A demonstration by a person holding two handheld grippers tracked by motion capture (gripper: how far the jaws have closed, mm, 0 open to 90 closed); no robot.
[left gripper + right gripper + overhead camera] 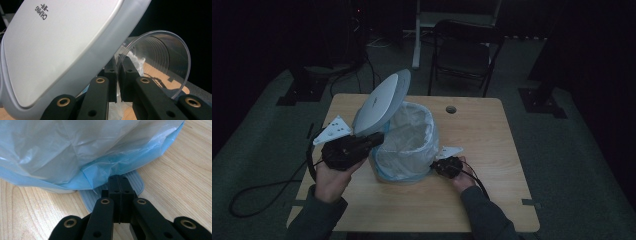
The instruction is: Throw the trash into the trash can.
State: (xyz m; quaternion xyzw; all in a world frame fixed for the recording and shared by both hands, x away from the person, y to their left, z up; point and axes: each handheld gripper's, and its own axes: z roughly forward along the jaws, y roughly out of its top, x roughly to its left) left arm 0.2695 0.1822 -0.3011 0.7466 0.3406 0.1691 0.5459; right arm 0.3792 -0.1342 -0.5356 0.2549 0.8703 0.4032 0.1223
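A blue pedal bin point(404, 167) lined with a pale plastic bag point(409, 135) stands mid-table, its grey lid point(382, 102) tilted up and open. My left gripper point(377, 139) is at the bin's left rim under the lid. In the left gripper view, that gripper point(117, 65) is shut on the rim of a clear plastic cup point(162, 55) lying on its side beside the lid point(62, 45). My right gripper point(438, 165) is low at the bin's right base. In the right gripper view, it point(120, 180) is shut, tips down on the bin's foot pedal point(136, 185) below the bag point(75, 147).
The wooden table point(492, 155) has a small round hole point(451, 109) near its far edge. A dark folding chair point(464, 50) stands behind the table. A cable point(257, 192) trails off the table's left side to the floor.
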